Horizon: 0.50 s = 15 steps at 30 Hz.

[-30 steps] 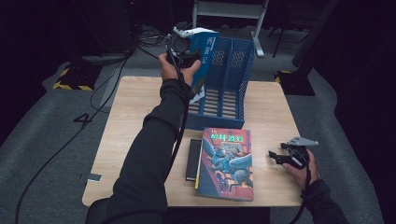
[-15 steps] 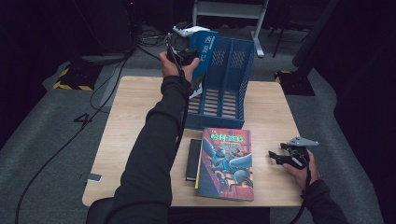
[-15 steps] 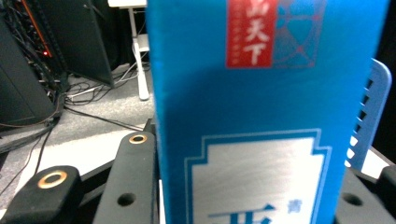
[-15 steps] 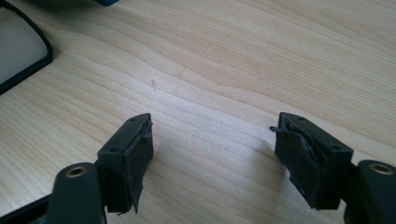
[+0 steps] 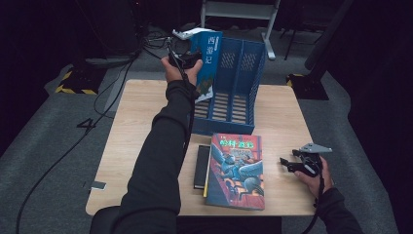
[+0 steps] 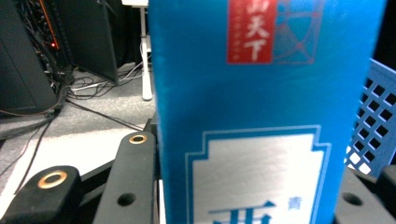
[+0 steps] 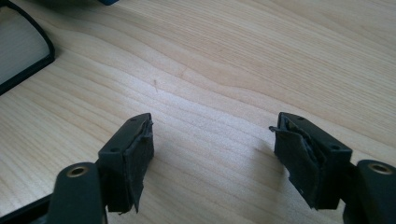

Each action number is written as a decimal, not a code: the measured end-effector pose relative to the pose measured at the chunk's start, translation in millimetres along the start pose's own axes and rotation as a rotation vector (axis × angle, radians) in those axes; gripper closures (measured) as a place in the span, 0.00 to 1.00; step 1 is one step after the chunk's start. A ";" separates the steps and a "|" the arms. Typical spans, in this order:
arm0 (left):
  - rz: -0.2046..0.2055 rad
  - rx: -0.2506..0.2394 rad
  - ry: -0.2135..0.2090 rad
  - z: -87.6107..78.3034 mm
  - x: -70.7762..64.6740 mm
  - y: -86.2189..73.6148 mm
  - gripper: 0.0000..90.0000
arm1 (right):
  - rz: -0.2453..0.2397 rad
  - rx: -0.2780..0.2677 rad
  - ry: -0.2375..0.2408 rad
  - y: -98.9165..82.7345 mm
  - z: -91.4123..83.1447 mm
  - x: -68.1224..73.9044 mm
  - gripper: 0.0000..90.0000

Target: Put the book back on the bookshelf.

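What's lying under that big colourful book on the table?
A black book sticks out from under the left edge of the colourful book, both flat on the table. How far it reaches underneath, or whether anything else lies there, is covered.

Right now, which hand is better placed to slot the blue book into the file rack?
Left. The left gripper is shut on the blue book at the blue rack; the right gripper rests open, far off.

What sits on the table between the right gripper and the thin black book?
In the high view, the illustrated book lies flat between the right gripper and the black book, partly overlapping the black one.
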State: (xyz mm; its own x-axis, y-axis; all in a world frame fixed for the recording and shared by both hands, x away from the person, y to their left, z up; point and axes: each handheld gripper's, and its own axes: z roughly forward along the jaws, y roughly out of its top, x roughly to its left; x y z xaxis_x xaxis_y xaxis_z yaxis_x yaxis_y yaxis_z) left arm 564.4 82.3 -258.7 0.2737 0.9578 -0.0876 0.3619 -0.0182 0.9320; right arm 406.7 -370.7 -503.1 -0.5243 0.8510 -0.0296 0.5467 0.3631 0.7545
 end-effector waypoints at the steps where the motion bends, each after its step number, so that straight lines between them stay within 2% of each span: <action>1: -0.005 -0.004 -0.003 -1.4 0.9 0.5 0.68 | -0.001 -0.001 0.000 -0.1 0.0 0.1 0.32; 3: -0.011 -0.006 -0.007 -4.1 2.0 1.8 0.68 | 0.003 0.001 0.001 -0.2 -0.2 0.4 0.32; 7: 0.004 -0.007 -0.012 -4.8 -0.4 4.2 0.68 | 0.004 0.001 0.002 -0.3 -0.5 0.8 0.32; 11: 0.015 0.013 -0.015 6.0 -6.9 5.9 0.68 | 0.004 0.002 0.004 -0.3 -0.4 0.6 0.32; 15: 0.008 0.019 -0.015 15.3 -10.5 5.9 0.68 | 0.006 0.002 0.004 -0.3 -0.5 0.8 0.32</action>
State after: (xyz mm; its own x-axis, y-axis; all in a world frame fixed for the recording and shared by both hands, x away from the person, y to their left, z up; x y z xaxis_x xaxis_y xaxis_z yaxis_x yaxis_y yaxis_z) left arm 577.3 67.8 -257.6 0.2896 0.9533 -0.0855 0.3761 -0.0312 0.9261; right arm 405.8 -370.3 -503.0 -0.5242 0.8513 -0.0225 0.5512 0.3593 0.7530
